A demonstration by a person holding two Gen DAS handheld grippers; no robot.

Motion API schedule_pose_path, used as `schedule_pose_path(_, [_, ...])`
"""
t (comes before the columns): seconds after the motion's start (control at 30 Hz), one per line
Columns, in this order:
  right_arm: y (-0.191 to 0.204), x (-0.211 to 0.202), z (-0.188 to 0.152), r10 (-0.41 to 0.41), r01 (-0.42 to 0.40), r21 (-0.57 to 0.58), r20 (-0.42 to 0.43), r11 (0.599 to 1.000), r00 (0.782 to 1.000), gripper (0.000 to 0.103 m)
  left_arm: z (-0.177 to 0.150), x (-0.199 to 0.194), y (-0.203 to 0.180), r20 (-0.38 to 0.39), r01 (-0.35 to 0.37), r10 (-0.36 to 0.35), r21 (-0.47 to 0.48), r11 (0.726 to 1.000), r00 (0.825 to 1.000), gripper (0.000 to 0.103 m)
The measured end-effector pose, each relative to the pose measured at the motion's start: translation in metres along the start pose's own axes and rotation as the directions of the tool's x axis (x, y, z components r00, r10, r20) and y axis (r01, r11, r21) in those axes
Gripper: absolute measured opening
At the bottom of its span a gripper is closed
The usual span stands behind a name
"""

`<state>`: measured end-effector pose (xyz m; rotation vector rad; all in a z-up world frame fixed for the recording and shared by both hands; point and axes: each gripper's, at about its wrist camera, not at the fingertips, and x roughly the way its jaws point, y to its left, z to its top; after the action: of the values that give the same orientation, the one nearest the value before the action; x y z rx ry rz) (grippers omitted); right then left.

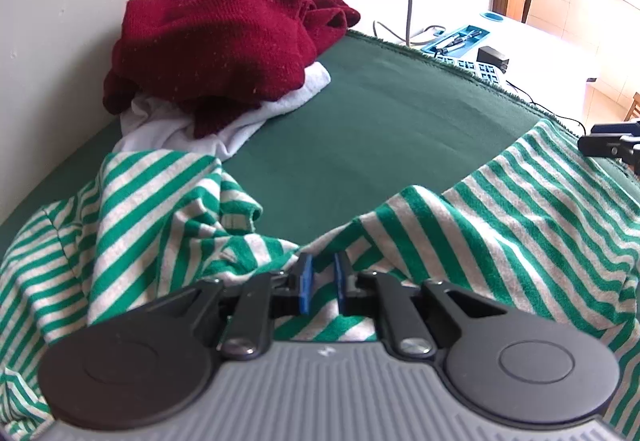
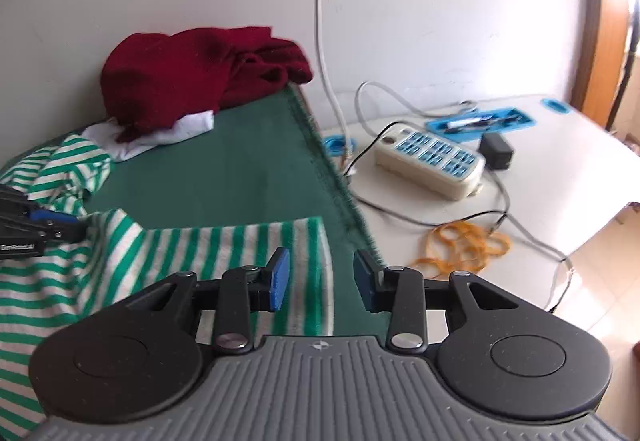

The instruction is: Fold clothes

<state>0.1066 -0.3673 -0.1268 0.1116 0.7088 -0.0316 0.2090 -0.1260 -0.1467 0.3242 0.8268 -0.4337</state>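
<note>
While the left gripper [image 1: 323, 273] pinches the striped shirt [image 1: 500, 209] at its bunched middle on the green cloth [image 1: 360, 113], the right gripper [image 2: 322, 281], jaws spread, straddles the shirt's right edge.

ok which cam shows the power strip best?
Right wrist view: the whole power strip lies in the open on the white table, sockets and cord visible. In the left wrist view only part of it peeks out, small, past the green cloth's far edge.
</note>
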Motion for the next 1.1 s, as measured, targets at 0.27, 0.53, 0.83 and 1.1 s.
schedule_pose_path(0.27, [0.014, 0.002, 0.002, 0.079, -0.079, -0.039, -0.014, 0.996, 0.997, 0.005, 0.001, 0.0, 0.0, -0.006, -0.001, 0.001, 0.006, 1.0, 1.0, 0.009])
schedule_pose_path(0.53, [-0.01, 0.004, 0.014, 0.109, -0.1, 0.152, -0.049, 0.983, 0.993, 0.004, 0.004, 0.001, 0.001, -0.021, 0.003, -0.002, 0.003, 1.0, 1.0, 0.009])
schedule_pose_path(0.83, [-0.005, -0.025, 0.044, 0.335, -0.316, 0.38, 0.017, 0.869, 0.942, 0.004, 0.005, 0.0, -0.004, -0.02, -0.026, 0.026, -0.002, 1.0, 0.999, 0.009])
schedule_pose_path(1.1, [0.047, -0.054, 0.073, 0.512, -0.492, 0.398, 0.064, 0.774, 0.857, 0.004, 0.004, -0.005, 0.0, -0.019, -0.023, 0.022, -0.05, 0.999, 1.0, 0.021])
